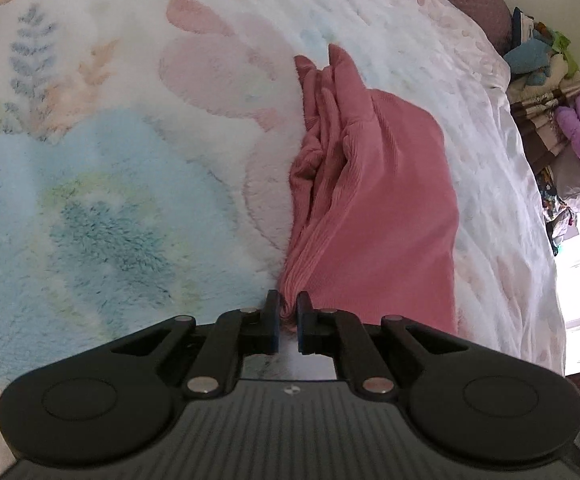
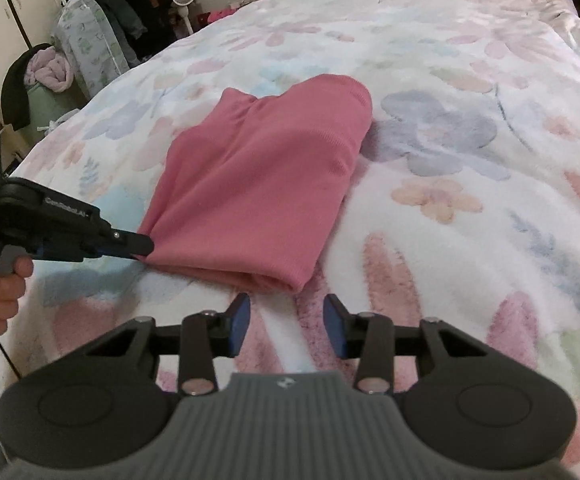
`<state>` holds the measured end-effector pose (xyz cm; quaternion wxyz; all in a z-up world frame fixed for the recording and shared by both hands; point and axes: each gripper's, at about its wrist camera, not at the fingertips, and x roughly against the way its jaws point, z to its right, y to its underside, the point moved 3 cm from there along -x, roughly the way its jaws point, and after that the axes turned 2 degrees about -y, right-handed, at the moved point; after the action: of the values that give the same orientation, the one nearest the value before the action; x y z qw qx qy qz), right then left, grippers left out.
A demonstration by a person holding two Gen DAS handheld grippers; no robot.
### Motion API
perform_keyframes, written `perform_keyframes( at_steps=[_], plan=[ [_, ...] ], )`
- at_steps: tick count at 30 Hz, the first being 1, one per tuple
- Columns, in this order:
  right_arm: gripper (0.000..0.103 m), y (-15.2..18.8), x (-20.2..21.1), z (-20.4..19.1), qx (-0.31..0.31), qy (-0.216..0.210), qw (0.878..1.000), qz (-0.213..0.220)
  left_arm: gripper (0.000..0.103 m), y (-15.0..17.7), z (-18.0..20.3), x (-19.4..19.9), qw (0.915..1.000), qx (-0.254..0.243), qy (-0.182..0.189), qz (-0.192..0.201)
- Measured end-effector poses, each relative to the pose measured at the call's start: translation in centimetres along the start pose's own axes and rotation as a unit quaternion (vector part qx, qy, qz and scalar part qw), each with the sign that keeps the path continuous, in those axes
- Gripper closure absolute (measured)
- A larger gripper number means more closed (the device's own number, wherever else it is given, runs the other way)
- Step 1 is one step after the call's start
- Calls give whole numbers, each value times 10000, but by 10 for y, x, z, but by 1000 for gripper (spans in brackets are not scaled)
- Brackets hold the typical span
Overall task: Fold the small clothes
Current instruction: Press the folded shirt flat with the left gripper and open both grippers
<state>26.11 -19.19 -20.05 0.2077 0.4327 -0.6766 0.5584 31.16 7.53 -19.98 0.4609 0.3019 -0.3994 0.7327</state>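
A pink ribbed garment (image 2: 262, 184) lies folded on a fluffy floral blanket (image 2: 470, 120). My left gripper (image 1: 288, 312) is shut on the garment's near corner (image 1: 290, 292); in the right wrist view it (image 2: 146, 246) comes in from the left and pinches the garment's left front corner. My right gripper (image 2: 286, 316) is open and empty, just in front of the garment's near folded edge, not touching it. In the left wrist view the garment (image 1: 374, 200) stretches away from the fingers, bunched in pleats along its left side.
The blanket (image 1: 110, 200) covers a bed. Piles of clothes and bags (image 2: 70, 60) stand beside the bed on the left in the right wrist view. More clutter (image 1: 570, 120) and a bright window show at the right in the left wrist view.
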Motion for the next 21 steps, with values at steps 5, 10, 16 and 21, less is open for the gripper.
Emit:
perform_keyframes(
  at_steps=[5, 10, 16, 21],
  plan=[
    [95, -8, -22, 8, -580, -98, 9982, 106, 96, -2, 1, 4, 9999, 66, -75, -18],
    [101, -8, -18, 12, -652, 184, 9977, -47, 96, -3, 7, -5, 9988, -207, -422, -125],
    [103, 15, -23, 33, -738, 346, 9954, -505, 93, 1, 10, -6, 9968, -363, -639, -306],
    [101, 10, -4, 35, -690, 202, 9967, -371, 77, -2, 15, 10, 9900, -771, -995, -632]
  ],
)
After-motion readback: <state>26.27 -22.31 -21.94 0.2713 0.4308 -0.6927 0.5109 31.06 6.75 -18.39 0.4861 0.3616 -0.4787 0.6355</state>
